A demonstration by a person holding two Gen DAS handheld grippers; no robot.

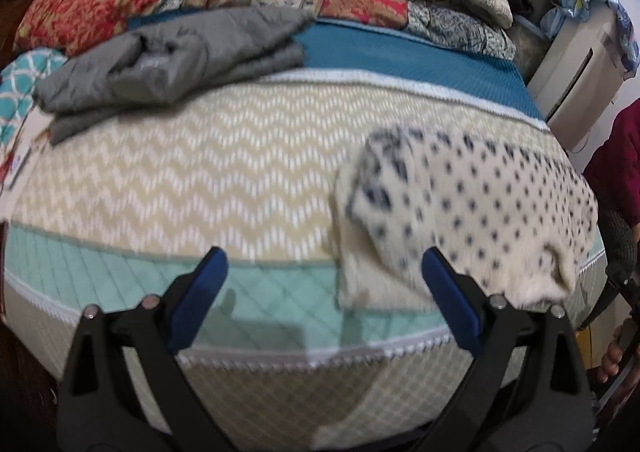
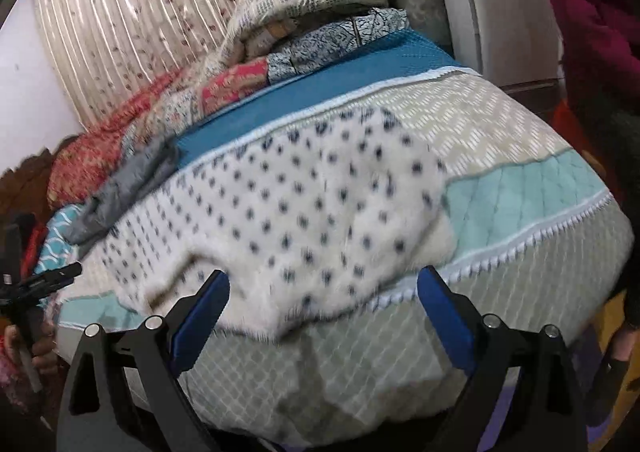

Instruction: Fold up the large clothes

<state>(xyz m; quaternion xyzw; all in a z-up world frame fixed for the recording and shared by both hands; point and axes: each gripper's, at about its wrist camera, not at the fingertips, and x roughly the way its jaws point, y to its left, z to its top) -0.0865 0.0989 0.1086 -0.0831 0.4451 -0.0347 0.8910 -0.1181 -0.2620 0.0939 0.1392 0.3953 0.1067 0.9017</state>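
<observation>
The left gripper [image 1: 322, 270] is spread wide and holds nothing. The spotted cream garment [image 1: 472, 212] lies ahead and to its right on the bed cover [image 1: 200, 172]. A folded grey garment [image 1: 172, 56] lies farther ahead, to the left. The right gripper [image 2: 323, 290] is likewise wide apart (empty), with the spotted garment [image 2: 312, 212] directly ahead, its near edge between the fingers.

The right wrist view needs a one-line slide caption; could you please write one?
Open right tongs poised over a cream fleece garment with dark dots lying on the bed.
</observation>
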